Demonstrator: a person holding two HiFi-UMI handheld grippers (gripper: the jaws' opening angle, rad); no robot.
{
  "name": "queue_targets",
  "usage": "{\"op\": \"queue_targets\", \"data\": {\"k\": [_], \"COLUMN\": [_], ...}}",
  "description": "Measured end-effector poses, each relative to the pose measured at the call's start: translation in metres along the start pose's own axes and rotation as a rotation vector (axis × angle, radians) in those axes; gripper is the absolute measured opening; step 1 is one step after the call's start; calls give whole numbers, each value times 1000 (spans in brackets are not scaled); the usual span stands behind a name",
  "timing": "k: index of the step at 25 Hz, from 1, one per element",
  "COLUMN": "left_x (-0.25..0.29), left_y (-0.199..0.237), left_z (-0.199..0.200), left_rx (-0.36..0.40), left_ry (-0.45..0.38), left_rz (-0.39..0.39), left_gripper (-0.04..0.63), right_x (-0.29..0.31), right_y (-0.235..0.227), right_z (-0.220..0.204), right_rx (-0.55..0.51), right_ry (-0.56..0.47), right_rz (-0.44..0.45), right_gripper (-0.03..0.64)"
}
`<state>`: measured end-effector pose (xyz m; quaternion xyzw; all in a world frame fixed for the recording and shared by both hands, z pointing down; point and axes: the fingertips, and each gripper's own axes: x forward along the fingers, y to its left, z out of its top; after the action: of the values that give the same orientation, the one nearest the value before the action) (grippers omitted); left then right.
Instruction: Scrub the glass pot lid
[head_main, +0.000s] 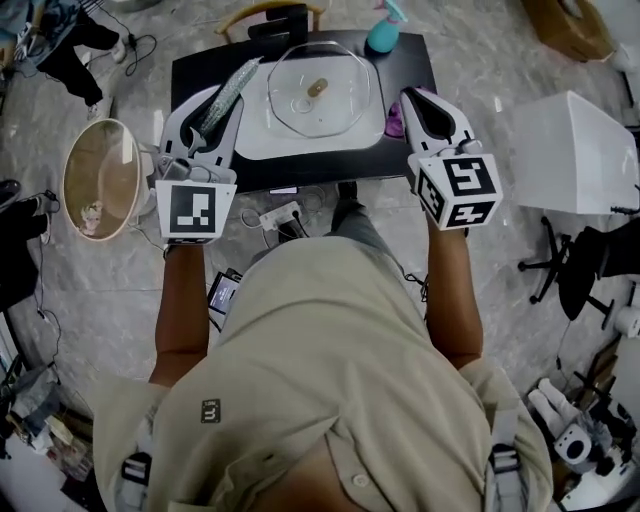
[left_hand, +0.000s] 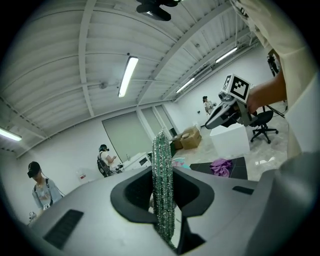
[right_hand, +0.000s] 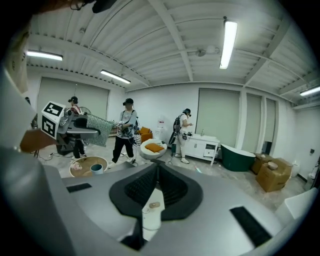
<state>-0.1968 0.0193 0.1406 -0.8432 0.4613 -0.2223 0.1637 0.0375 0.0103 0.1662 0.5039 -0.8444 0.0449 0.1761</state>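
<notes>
The glass pot lid (head_main: 322, 92) with a brown knob lies on a white tray (head_main: 255, 140) on the black table (head_main: 410, 60). My left gripper (head_main: 214, 103) hovers at the tray's left edge, shut on a silvery-green scrub pad (head_main: 232, 92) that sticks out toward the lid. In the left gripper view the scrub pad (left_hand: 162, 185) stands upright between the jaws of the left gripper (left_hand: 163, 176). My right gripper (head_main: 416, 97) is held at the tray's right edge, jaws together and holding nothing. Through the narrow slit of the right gripper (right_hand: 157, 171) the lid's knob (right_hand: 154, 205) shows below.
A purple cloth (head_main: 393, 126) lies on the table just right of the tray, under the right gripper's tip. A teal bottle (head_main: 384, 30) stands at the table's far edge. A round basket (head_main: 100, 180) sits on the floor to the left, a white box (head_main: 575, 150) to the right.
</notes>
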Motion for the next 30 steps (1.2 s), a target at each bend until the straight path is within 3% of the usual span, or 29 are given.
{"op": "queue_targets", "data": {"k": [10,17,22,30], "left_x": [75,136,173,232], "left_y": [17,12,14,-21], "left_z": [-34,-78,-114,-189], "left_rx": [-105,-144,-114,-142], "left_ry": [163,259,290,417], "left_rz": [99,119,140,112], "left_gripper": [89,88,87,87], "right_x": [110,172,197,210], "right_y": [-60,-83,-90,-107], "right_z": [9,-25,-42,-98], "right_rx": [-39,-46,-53,-24], "right_ry": [42,117,152,236], "right_rz": [165,254,296,313], "right_gripper": [28,28,28,28]}}
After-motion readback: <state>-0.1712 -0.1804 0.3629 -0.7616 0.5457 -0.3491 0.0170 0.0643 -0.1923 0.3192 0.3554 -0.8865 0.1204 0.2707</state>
